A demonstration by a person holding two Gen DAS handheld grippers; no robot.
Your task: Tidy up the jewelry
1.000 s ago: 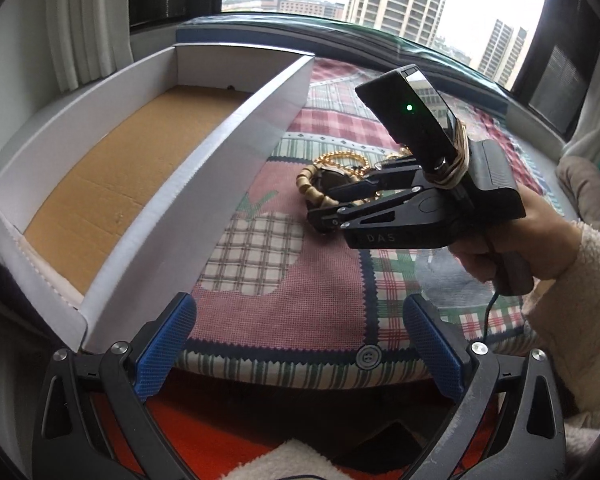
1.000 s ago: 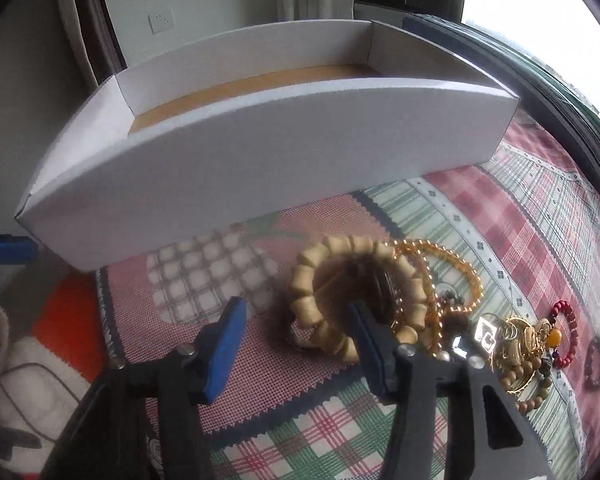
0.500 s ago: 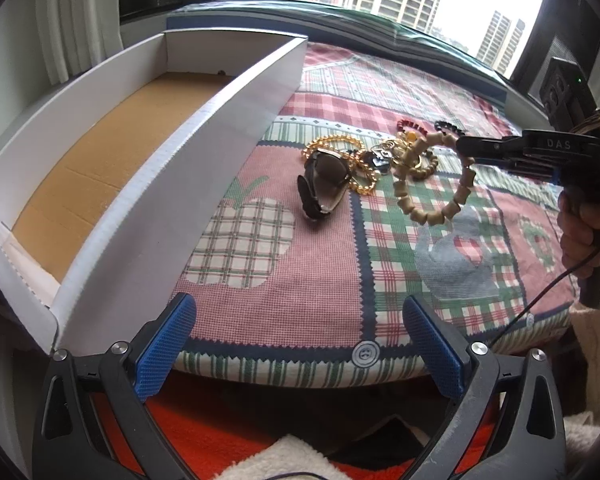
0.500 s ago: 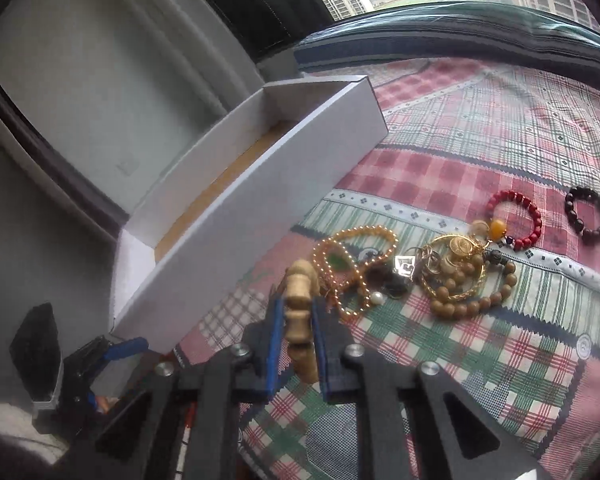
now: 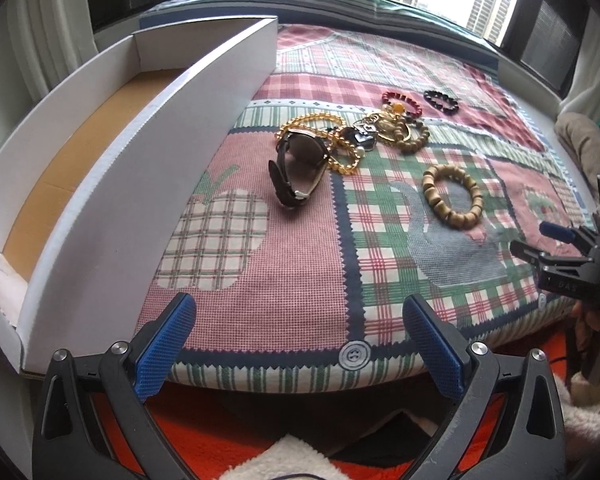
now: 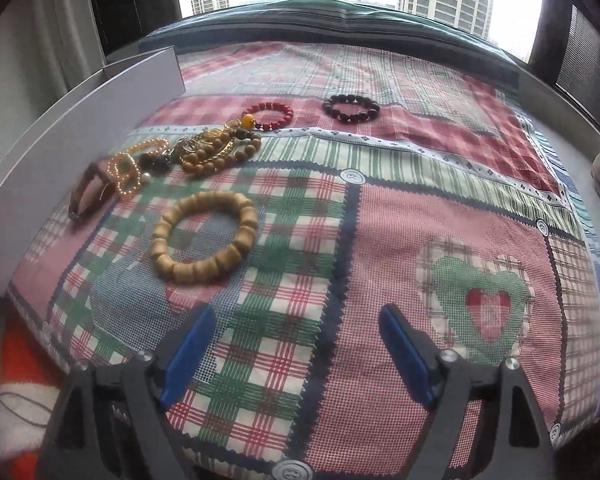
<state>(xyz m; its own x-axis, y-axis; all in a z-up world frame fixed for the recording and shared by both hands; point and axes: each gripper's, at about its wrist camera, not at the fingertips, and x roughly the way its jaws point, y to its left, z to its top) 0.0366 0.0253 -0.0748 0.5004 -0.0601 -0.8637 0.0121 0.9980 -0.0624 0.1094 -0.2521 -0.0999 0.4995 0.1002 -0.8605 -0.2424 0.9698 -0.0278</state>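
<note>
A tan wooden-bead bracelet (image 5: 452,194) (image 6: 204,238) lies flat and alone on the patchwork mat. Behind it is a tangled pile: a brown-strap watch (image 5: 296,170) (image 6: 90,194), a gold bead chain (image 5: 340,156) (image 6: 128,172), and small brown beads with gold charms (image 5: 396,132) (image 6: 216,152). A red bead bracelet (image 5: 402,102) (image 6: 270,114) and a dark bead bracelet (image 5: 440,100) (image 6: 350,108) lie farther back. My left gripper (image 5: 296,344) is open and empty at the mat's near edge. My right gripper (image 6: 296,356) is open and empty, just short of the tan bracelet; it shows at the right edge of the left wrist view (image 5: 540,240).
A long white cardboard box (image 5: 140,160) with a brown floor stands along the mat's left side; its wall also shows in the right wrist view (image 6: 80,120). The patchwork mat (image 5: 300,260) covers the table. Windows run along the far side. An orange cloth (image 5: 220,420) lies below the near edge.
My right gripper carried the tan bracelet away from the pile to the right, set it down on the mat, opened, and drew back. The left gripper stayed open.
</note>
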